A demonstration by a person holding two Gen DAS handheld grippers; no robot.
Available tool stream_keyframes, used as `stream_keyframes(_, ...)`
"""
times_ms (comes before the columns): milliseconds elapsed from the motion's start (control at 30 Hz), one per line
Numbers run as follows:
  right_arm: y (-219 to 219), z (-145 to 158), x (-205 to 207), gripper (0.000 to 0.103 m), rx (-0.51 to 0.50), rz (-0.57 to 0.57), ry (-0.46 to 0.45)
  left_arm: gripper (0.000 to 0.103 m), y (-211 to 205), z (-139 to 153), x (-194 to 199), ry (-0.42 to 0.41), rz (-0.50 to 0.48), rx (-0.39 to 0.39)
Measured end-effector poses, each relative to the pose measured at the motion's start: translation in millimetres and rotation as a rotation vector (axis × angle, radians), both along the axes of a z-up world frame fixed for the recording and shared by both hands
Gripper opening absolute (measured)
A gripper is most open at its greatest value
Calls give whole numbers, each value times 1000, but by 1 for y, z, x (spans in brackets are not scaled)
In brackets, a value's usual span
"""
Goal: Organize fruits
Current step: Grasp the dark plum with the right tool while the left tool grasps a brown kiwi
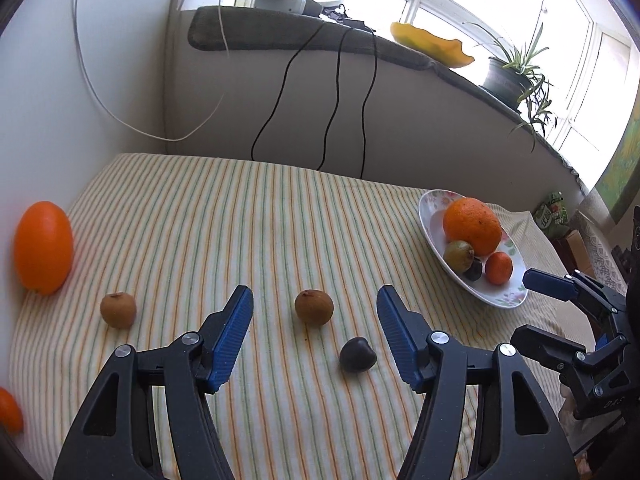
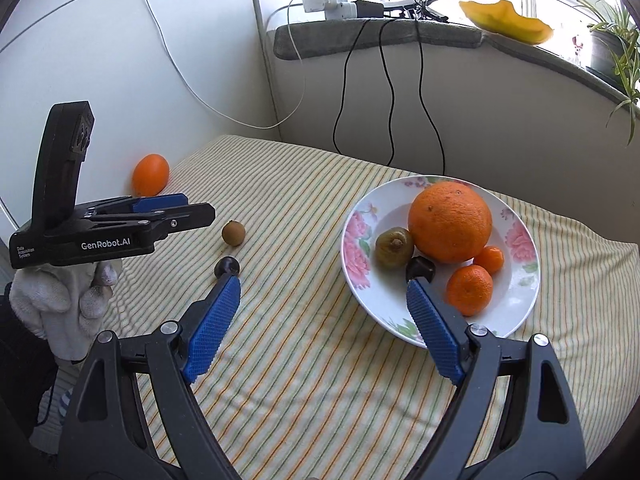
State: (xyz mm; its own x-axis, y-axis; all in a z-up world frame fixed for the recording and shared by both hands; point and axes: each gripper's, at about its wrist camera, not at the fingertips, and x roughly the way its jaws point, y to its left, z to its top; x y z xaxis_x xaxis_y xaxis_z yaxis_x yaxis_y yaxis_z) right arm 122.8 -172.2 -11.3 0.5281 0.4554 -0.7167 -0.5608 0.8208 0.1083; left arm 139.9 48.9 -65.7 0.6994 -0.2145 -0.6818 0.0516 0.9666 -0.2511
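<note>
Now you are looking, from the left wrist view, at a striped cloth [image 1: 280,220] with fruit strewn across it. Far left, a big orange [image 1: 43,246] is sitting by the wall, with a small tangerine [image 1: 9,410] peeking in at the frame's lower edge. Next, a brown kiwi [image 1: 118,310] is lying alone, well apart from a second kiwi [image 1: 314,306]. Your left gripper [image 1: 315,326] is hanging over that second kiwi with its jaws parted and gripping nothing; the kiwi and a dark chestnut [image 1: 358,354] are showing in the gap between the blue pads. Further right, the flowered plate [image 2: 524,280] is holding a large orange [image 2: 450,222], a greenish kiwi [image 2: 394,248], another dark chestnut [image 2: 420,268] and two tangerines [image 2: 469,290]. Your right gripper [image 2: 324,298] is hovering at the plate's near rim, jaws spread wide and empty.
</note>
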Motion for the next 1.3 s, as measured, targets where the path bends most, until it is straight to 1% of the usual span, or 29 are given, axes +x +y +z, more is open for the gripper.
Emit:
stream_keyframes(33, 5, -1, -1, 88, -5, 10, 0, 57, 0, -2, 1, 3, -3, 1)
stream_keyframes(167, 24, -5, -6, 87, -27, 54, -5, 52, 0, -9, 2, 17, -9, 3)
stream_keyframes(233, 34, -9, -8, 87, -44, 74, -9, 46, 0, -12, 4, 23, -17, 2)
stream_keyframes(433, 58, -20, -10, 78, -70, 123, 11, 38, -4, -17, 9, 35, -40, 18)
stream_keyframes(500, 65, -24, -9, 70, -76, 137, 19, 36, -5, -18, 11, 40, -47, 18)
stream_keyframes(600, 75, -31, -7, 61, -80, 152, 44, 35, -6, -22, 15, 48, -54, 22)
stream_keyframes(633, 78, -33, -5, 61, -79, 155, 53, 34, -6, -23, 16, 52, -57, 23)
stream_keyframes(700, 84, -37, -3, 55, -78, 162, 68, 33, -6, -25, 18, 60, -60, 24)
stream_keyframes(800, 91, -43, 4, 51, -80, 171, 85, 32, -5, -29, 19, 70, -63, 19)
stream_keyframes(1033, 106, -54, 14, 47, -88, 186, 115, 32, -3, -35, 23, 92, -66, 6)
stream_keyframes(1100, 107, -57, 14, 42, -92, 191, 121, 32, -3, -35, 23, 97, -71, 6)
stream_keyframes(1133, 108, -58, 15, 42, -93, 193, 124, 32, -3, -35, 24, 98, -72, 5)
stream_keyframes(1200, 110, -59, 17, 41, -95, 196, 128, 28, -4, -36, 25, 101, -75, 5)
stream_keyframes(1300, 113, -61, 18, 38, -94, 199, 133, 26, -5, -37, 26, 103, -80, 2)
